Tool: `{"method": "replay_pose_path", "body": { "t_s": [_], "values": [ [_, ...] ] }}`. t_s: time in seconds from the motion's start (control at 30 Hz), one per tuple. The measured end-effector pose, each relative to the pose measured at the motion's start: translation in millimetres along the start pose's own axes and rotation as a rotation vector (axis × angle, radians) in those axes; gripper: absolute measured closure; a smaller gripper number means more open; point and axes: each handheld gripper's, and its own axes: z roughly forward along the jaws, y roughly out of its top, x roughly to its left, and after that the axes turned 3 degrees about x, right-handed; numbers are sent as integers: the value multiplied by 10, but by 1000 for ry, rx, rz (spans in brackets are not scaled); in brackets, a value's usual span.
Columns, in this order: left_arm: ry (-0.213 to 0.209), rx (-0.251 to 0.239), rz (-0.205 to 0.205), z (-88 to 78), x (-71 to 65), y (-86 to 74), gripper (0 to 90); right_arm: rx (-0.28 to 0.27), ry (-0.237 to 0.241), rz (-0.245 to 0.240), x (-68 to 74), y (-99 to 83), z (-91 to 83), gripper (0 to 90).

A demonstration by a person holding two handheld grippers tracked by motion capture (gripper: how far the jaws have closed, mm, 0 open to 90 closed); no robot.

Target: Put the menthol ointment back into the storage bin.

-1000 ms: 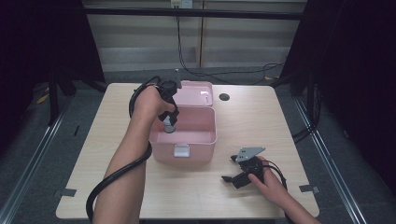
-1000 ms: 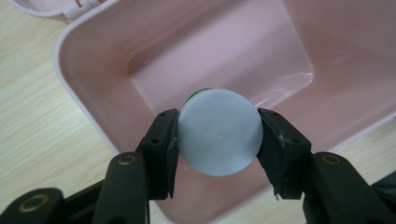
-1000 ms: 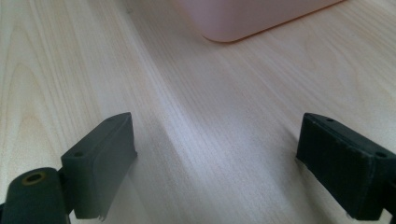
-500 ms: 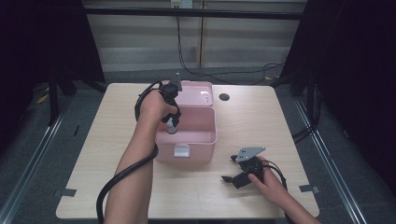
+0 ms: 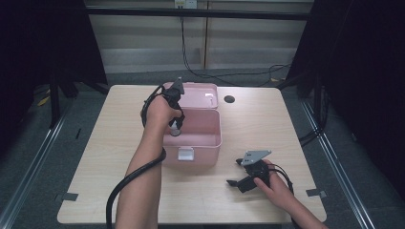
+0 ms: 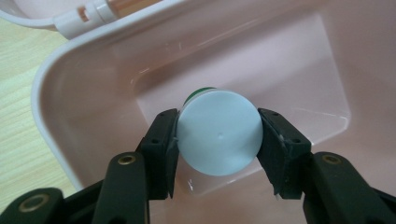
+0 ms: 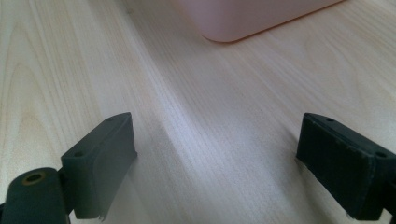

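Nearest the person, at about 5 o'clock on the pale wood-grain bench [image 5: 286,119], the right gripper [image 5: 237,172] sits low over the surface with its fingers [image 7: 100,161] spread wide and nothing between them, just bare wood. In the right gripper view a corner of the pink box pokes in at 12 o'clock, well apart from the fingers.

Further in, around the middle of the bench, sits the open pink plastic storage box [image 5: 214,140] with a small white latch [image 5: 185,154] on its near wall and its lid [image 5: 200,93] flipped back on the far side.

The left gripper [image 5: 175,128] reaches down into the box at its 9 o'clock side. Its fingers [image 6: 161,144] are closed on a small round container with a pale blue-white cap [image 6: 218,132] and a bit of green showing behind the cap. It's inside the box, above the floor; can't tell if it's touching the bottom.

Past the box, at 1 o'clock, there's a dark round hole [image 5: 229,99] in the bench.
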Motion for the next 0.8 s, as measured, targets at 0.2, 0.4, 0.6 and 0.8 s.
{"method": "replay_pose_path", "body": {
  "t_s": [0.2,0.4,0.6,0.8],
  "values": [
    [12,-10,-10,63,31,23,506,0,0,0,0,0,0,109],
    [10,-15,-43,168,39,48,505,0,0,0,0,0,0,109],
    [8,-14,-57,245,35,65,505,0,0,0,0,0,0,109],
    [9,-15,-70,313,32,75,505,0,0,1,0,0,0,109]
  ]
}}
